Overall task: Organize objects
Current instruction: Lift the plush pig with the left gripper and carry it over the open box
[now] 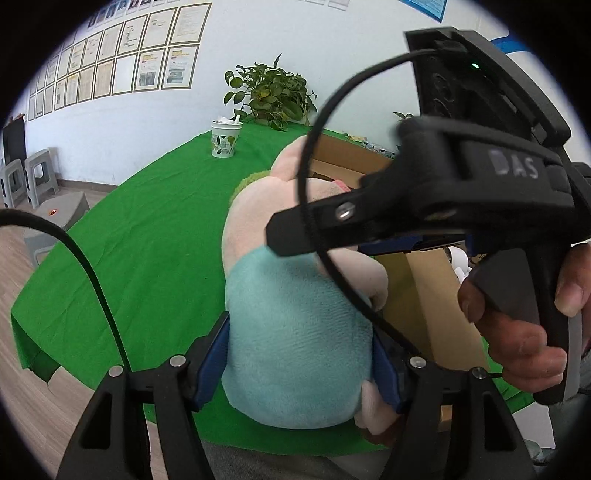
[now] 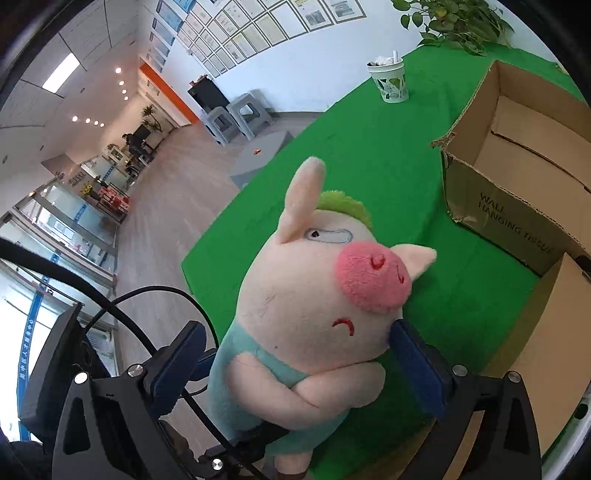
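While the left gripper [image 1: 295,354] pinches the plush pig [image 2: 314,314] at its teal body, the right gripper [image 2: 295,354] stands spread around its head. An open cardboard box [image 2: 517,184] is near, a leaf-print cup [image 2: 391,81] farther. Soft and rounded, the pig stands upright over the green tablecloth [image 2: 369,147], snout toward the box.

plush pig [image 2: 325,314]: upright near the table's [image 2: 369,155] front edge, body squeezed between the left claw's [image 1: 299,354] pads
right claw [image 2: 295,365]: around the pig's head, one pad against its cheek, the other apart
cardboard box [image 2: 517,177]: on the table, right of the pig
cup [image 2: 389,81]: further back on the table
potted plant [image 2: 458,22]: behind the cup, by the wall
stools [image 2: 236,114]: on the floor, left of the table
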Motion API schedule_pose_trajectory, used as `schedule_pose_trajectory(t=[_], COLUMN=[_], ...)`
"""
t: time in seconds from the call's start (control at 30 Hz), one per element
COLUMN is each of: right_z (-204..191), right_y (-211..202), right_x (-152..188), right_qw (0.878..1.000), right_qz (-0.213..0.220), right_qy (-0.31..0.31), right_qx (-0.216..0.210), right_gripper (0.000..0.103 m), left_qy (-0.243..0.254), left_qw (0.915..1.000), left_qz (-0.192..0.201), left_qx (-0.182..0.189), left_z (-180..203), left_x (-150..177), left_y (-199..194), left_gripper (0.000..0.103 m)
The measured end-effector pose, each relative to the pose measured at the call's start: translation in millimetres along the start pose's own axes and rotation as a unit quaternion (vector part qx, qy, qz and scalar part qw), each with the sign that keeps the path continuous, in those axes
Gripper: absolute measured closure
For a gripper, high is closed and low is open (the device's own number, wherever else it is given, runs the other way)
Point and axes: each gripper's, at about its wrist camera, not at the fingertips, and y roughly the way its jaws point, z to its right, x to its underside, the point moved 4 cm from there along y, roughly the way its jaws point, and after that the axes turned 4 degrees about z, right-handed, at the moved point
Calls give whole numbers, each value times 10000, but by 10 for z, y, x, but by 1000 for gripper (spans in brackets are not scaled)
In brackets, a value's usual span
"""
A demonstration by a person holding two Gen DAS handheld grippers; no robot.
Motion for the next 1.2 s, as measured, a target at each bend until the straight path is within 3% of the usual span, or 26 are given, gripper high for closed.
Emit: schedule_pose_trajectory(t=[0.2,0.37,0.63,0.97,1.2], right_z=[-84,7,-1,-86,76], right_y=[156,229,-7,-1045,-1974], right_x=[84,103,204,64,-29], right_qw=[9969,9969,9962,9863,9678], right_qz=[-42,-8,349,1532,2347], right_qy=[-77,276,368,154,231], right_qx=[780,736,713,586,880], right_gripper=[3,7,22,22,21], left_qy=[274,317,622,1360,1859], left_qw=[9996,9994,9977,9858,9726], left_qz=[33,41,179,935,1393], left_qx=[-99,-118,-198,-298,88], left_z=[98,118,317,856,1477], left_x=[8,-25,-123,-716,-1216], left_y=[23,46,42,-224,-217], left_gripper=[38,41,44,44,44])
